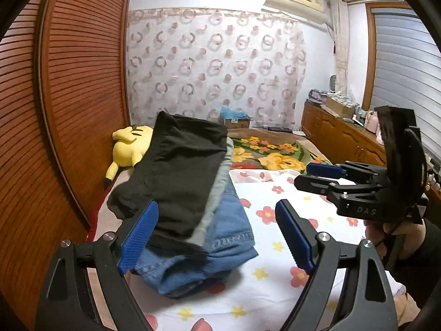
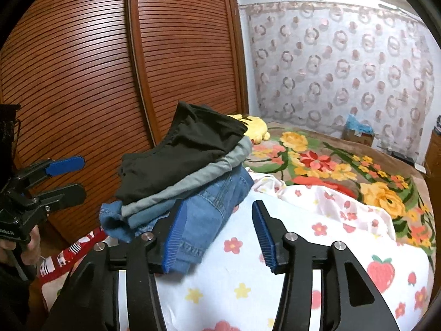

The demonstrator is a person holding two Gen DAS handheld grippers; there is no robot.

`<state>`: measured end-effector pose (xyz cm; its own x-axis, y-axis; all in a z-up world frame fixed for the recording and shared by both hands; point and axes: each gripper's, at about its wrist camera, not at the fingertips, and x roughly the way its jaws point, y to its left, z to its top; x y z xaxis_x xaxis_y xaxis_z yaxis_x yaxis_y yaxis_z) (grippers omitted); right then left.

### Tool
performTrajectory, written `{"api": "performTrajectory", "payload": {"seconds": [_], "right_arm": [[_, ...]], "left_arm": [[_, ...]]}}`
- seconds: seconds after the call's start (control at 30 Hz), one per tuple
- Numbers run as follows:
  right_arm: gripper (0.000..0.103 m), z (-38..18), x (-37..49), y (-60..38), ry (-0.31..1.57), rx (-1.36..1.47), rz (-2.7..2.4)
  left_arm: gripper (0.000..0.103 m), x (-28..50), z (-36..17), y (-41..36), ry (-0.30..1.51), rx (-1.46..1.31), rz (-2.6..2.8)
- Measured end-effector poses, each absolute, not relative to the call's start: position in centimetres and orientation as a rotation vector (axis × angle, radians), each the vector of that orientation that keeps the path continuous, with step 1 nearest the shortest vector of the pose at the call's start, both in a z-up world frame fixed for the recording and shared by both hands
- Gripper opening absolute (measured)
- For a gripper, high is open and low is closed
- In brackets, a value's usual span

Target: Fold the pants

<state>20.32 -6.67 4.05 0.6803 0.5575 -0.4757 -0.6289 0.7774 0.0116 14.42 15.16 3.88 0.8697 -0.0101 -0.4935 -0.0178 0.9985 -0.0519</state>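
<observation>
A stack of folded pants lies on the bed: black pants (image 1: 179, 171) on top, grey pants (image 1: 217, 190) under them, blue jeans (image 1: 209, 251) at the bottom. The stack also shows in the right wrist view, with the black pants (image 2: 187, 151), the grey pants (image 2: 193, 182) and the jeans (image 2: 212, 215). My left gripper (image 1: 217, 237) is open and empty, its jaws standing either side of the stack's near end. My right gripper (image 2: 217, 234) is open and empty, just right of the stack. It also shows in the left wrist view (image 1: 317, 176).
The bed has a white flowered sheet (image 1: 275, 248) and a floral blanket (image 2: 344, 171) further back. A yellow plush toy (image 1: 129, 146) lies by the wooden louvred wardrobe (image 1: 69, 82) at the left. A wooden cabinet (image 1: 339, 135) stands at the right.
</observation>
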Motion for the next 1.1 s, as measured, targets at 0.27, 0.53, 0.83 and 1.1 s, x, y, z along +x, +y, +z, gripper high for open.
{"api": "performTrajectory", "payload": {"seconds": [0.27, 0.53, 0.83, 1.1], "right_arm": [[0.055, 3.7, 16.5, -8.1, 0.456, -0.163, 0.640], [0.057, 2.7, 13.4, -9.3, 0.462, -0.146, 0.624], [0.057, 1.7, 10.4, -11.5, 0.467, -0.114, 0.571], [0.068, 1.4, 6.9, -13.3, 0.451, -0.087, 0.485]], "left_arm": [[0.087, 13.8, 2.5, 13.4, 0.547, -0.081, -0.009], [0.087, 12.1, 1.1, 10.7, 0.558, -0.055, -0.053], [0.087, 9.8, -0.2, 8.8, 0.574, -0.054, -0.084], [0.087, 7.6, -0.2, 7.1, 0.563, -0.045, -0.103]]}}
